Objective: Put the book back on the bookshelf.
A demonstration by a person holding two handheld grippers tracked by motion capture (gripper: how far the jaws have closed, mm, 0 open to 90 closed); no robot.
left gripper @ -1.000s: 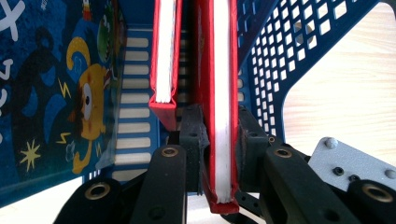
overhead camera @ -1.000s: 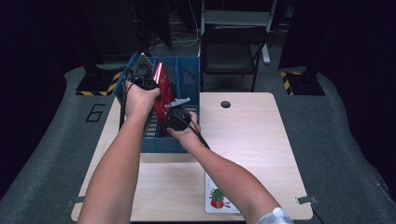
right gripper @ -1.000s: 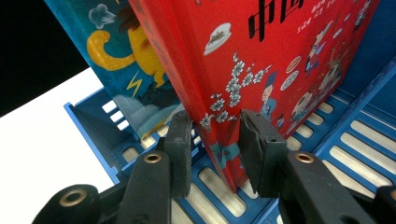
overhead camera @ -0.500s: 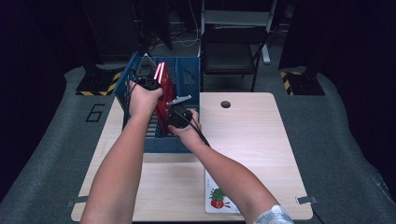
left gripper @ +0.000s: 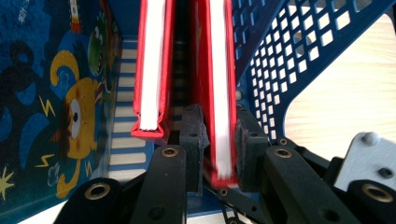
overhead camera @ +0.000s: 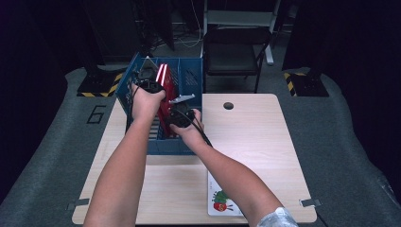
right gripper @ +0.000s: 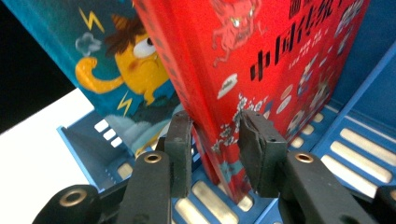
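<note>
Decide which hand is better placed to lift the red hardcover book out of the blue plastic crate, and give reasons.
Left, probably. The left gripper is clamped on the red hardcover book's page edge inside the blue plastic crate. The right gripper straddles a red book's lower spine; contact unclear.

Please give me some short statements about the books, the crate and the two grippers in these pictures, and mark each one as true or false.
1. The left gripper is shut on a red hardcover book. True.
2. The red books stand inside a green metal bucket. False: they stand in a blue perforated plastic crate.
3. A white caterpillar picture book lies flat on the light wooden table. True.
4. The right gripper holds a yellow cup. False: its jaws sit around a red book's lower edge.
</note>
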